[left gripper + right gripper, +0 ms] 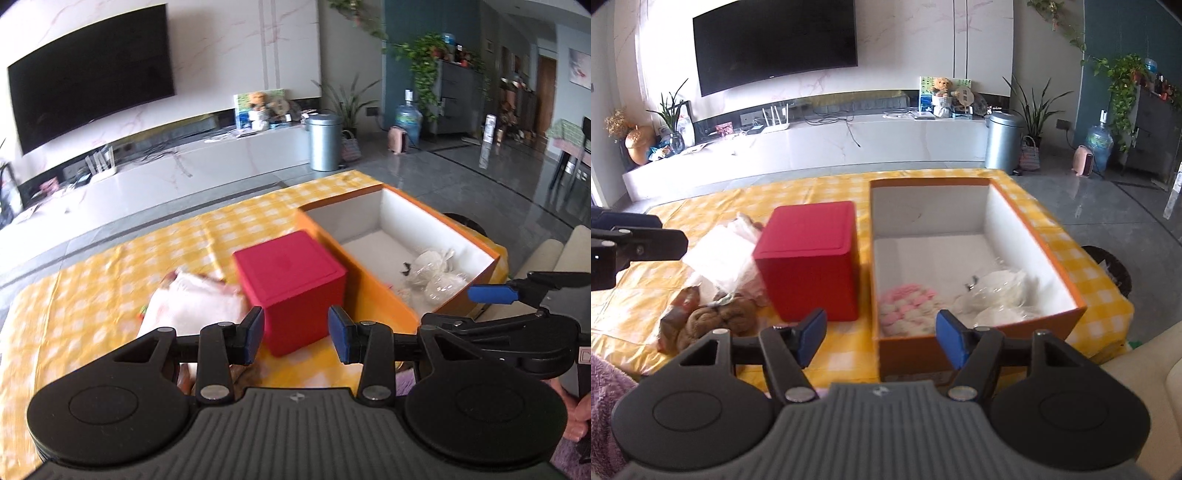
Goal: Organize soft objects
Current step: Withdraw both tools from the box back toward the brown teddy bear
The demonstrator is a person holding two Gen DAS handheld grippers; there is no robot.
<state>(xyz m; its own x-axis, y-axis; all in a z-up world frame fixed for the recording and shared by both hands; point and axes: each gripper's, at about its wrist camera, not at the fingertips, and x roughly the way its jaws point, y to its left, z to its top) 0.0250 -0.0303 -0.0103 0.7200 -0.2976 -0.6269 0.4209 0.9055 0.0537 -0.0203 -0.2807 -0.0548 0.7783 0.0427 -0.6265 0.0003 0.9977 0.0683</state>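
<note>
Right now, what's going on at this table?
A person is sorting soft things into the orange box. Pink-and-white knitwear and white bagged items already lie inside. The left gripper and right gripper are both open and empty. A brown plush and white bags wait beside the red box.

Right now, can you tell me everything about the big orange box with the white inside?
The big orange cardboard box is rectangular, open-topped and upright on the yellow checked tablecloth, right of the red cube box; whether the two touch is unclear. Its walls are orange outside, white inside. In it lie a pink-and-white knitted bundle and white soft things in clear wrap. Neither gripper touches it.
</note>
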